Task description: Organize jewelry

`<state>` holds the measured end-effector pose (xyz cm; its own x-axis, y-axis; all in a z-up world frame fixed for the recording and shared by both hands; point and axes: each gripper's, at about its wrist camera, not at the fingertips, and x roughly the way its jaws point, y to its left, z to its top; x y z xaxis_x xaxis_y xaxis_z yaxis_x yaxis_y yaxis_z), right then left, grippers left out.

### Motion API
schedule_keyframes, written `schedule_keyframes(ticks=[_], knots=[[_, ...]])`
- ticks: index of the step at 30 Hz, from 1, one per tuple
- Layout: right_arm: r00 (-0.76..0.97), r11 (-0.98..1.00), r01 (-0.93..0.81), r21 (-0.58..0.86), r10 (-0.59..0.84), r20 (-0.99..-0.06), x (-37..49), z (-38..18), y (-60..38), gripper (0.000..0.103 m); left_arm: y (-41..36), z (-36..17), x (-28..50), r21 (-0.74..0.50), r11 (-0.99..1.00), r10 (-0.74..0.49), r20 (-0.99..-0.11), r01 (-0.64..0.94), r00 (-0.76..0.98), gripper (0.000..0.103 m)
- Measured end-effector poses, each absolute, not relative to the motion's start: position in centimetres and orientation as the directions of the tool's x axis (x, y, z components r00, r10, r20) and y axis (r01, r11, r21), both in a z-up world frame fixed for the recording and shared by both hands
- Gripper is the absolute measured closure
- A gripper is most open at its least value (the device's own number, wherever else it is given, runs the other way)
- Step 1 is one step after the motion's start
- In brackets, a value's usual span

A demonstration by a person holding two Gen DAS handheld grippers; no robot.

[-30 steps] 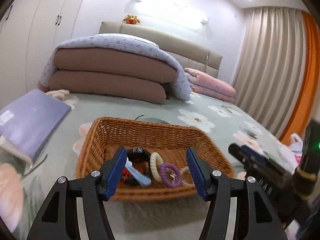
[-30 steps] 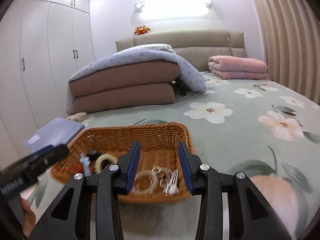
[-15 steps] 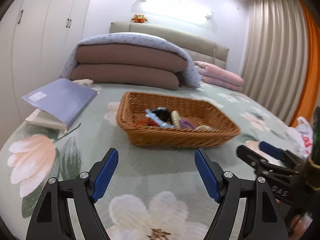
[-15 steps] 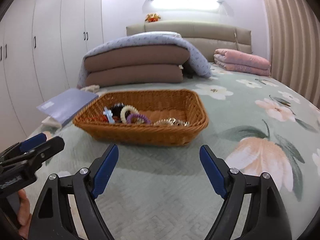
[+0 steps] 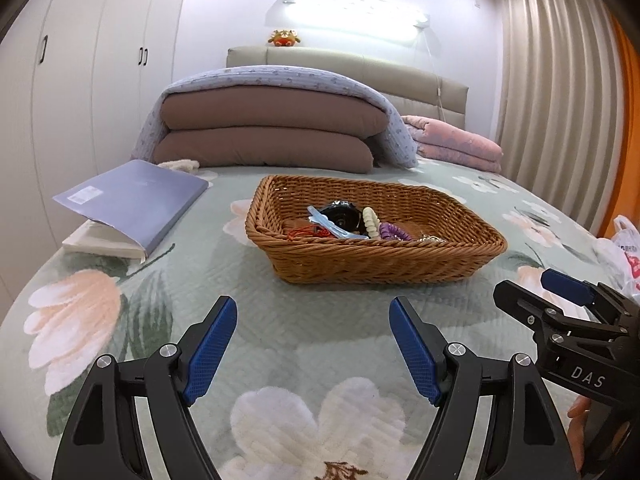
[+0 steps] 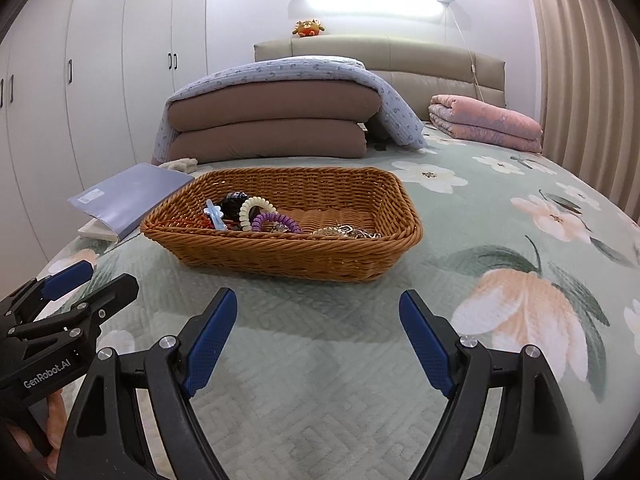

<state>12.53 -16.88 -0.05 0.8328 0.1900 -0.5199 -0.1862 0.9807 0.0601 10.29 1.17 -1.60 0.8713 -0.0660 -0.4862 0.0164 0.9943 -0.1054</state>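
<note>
Over the near part of the bed (image 5: 280,320), both tongs hover low above the floral quilt, aimed at the basket, well short of it. Left tongs (image 5: 312,344) spread wide, nothing between the blue pads (image 5: 210,344), level pose. Right tongs (image 6: 318,340) also spread wide and holding nothing; blue pads (image 6: 426,344) level. Each tool shows side-on in the other's view: right tongs at the right edge of the left wrist view, left tongs at the lower left edge of the right wrist view, a bit of the person's hand (image 6: 52,408) visible under the latter.

Wicker basket (image 6: 288,256) sits mid-bed on the quilt, rectangular, upright. Jewelry is all inside it, bunched toward its left and front side: light blue clip (image 6: 214,214), black round piece (image 6: 234,202) behind it, cream coil band (image 6: 256,204) leaning upright, purple coil band (image 6: 274,220) just beside it, red cord (image 5: 304,232) at the left, small pile of metal chain pieces (image 6: 348,232) toward the front right. Back right part of the basket floor bare.

Purple-grey folder (image 5: 136,200) lies on a book near the left edge of the bed, apart from the basket. Folded brown duvets (image 5: 272,132) under a lilac blanket at the head end, pink folded quilt (image 6: 484,122) to their right
</note>
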Motion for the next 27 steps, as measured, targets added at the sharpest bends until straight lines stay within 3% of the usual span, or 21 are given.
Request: schedule_keyframes(ticks=[6,27], knots=[[0.837,0.98,-0.19,0.065,0.196,-0.511,12.38,0.09,-17.02,0.018,1.83,-1.71,10.31,-0.148,0.989,-0.089,-0.485,0.019,0.87,0.023],[0.834,0.979,-0.193,0.072,0.202,-0.514,12.51,0.07,-17.01,0.018,1.54,-1.69,10.29,-0.124,0.992,-0.075,-0.483,0.016,0.872,0.023]])
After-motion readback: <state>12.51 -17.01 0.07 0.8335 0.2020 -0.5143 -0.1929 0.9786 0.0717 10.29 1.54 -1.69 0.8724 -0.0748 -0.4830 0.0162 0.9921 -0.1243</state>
